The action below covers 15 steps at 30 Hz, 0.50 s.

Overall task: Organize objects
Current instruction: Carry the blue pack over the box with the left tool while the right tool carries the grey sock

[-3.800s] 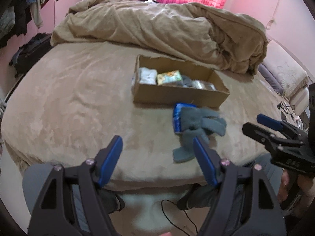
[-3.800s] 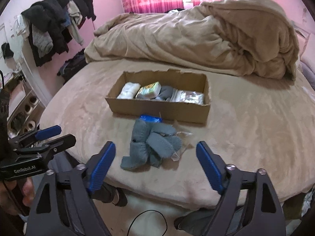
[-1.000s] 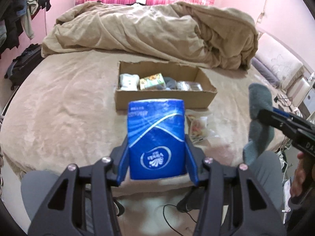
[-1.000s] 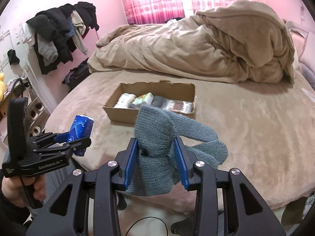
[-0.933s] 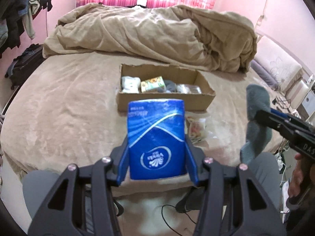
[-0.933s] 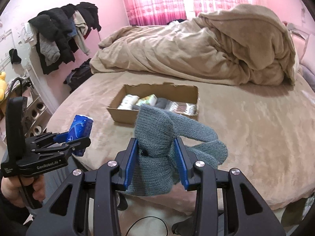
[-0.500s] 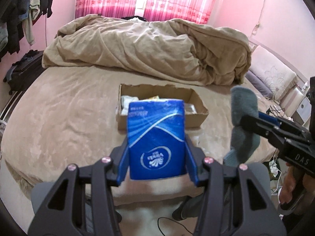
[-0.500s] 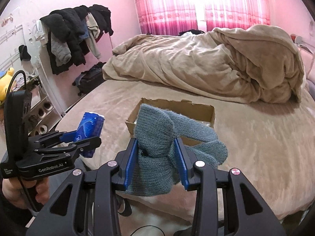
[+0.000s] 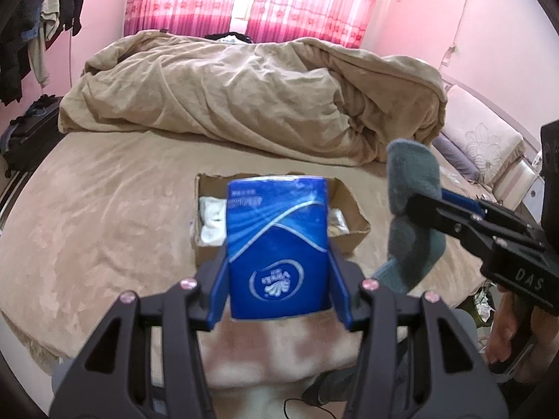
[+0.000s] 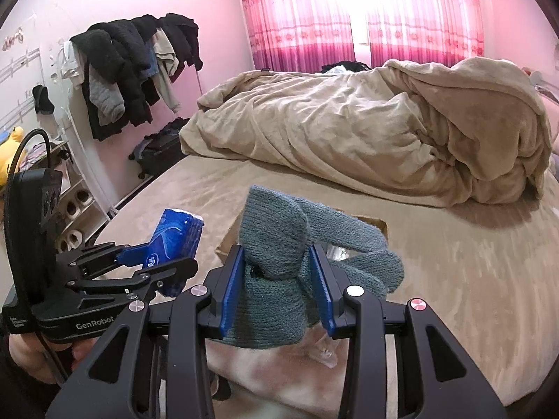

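Note:
My left gripper (image 9: 277, 279) is shut on a blue tissue pack (image 9: 276, 244), held upright above the near edge of the bed. The pack also shows at the left of the right wrist view, tissue pack (image 10: 176, 241). My right gripper (image 10: 277, 279) is shut on a bundle of grey-green knitted gloves (image 10: 279, 265), whose fingers hang out to the right. Those gloves (image 9: 412, 209) appear at the right of the left wrist view. Behind both lies an open cardboard box (image 9: 353, 216) holding a white cloth (image 9: 211, 216) and small packets, mostly hidden by the held things.
A rumpled beige duvet (image 9: 251, 94) fills the far half of the bed (image 9: 97, 202). A clothes rack (image 10: 129, 73) with dark garments and a dark bag (image 10: 157, 146) stand to the left. A clear plastic wrapper (image 10: 325, 345) lies on the bed below my right gripper.
Both grippers have risen and moved toward the box with their loads. The box now sits lower and more hidden behind the tissue pack and the gloves.

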### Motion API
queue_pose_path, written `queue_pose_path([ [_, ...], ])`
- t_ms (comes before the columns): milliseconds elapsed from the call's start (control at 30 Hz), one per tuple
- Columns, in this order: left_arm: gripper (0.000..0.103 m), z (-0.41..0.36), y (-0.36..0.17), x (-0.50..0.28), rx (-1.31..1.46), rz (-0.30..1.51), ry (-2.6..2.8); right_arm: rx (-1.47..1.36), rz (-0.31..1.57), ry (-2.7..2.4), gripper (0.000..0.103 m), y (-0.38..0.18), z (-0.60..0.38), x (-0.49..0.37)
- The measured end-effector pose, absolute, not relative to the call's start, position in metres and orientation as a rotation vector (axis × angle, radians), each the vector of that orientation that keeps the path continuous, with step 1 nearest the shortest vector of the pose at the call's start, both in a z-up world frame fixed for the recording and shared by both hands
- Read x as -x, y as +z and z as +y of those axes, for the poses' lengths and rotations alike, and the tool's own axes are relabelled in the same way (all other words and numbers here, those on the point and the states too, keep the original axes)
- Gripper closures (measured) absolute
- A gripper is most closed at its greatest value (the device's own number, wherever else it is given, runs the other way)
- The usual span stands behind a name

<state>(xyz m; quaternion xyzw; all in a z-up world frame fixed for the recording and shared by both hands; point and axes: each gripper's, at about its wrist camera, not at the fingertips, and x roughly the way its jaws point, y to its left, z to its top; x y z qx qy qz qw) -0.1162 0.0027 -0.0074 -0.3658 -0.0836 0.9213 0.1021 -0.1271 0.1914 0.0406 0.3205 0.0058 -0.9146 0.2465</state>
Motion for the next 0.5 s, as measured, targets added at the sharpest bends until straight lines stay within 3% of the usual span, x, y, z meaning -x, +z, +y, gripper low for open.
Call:
queue_pose_path([
  [500, 0.053, -0.002, -0.052, 0.195, 1.165, -0.240, 2.718, -0.933, -0.018, -2.473, 0.063, 0.004, 0.195, 0.201],
])
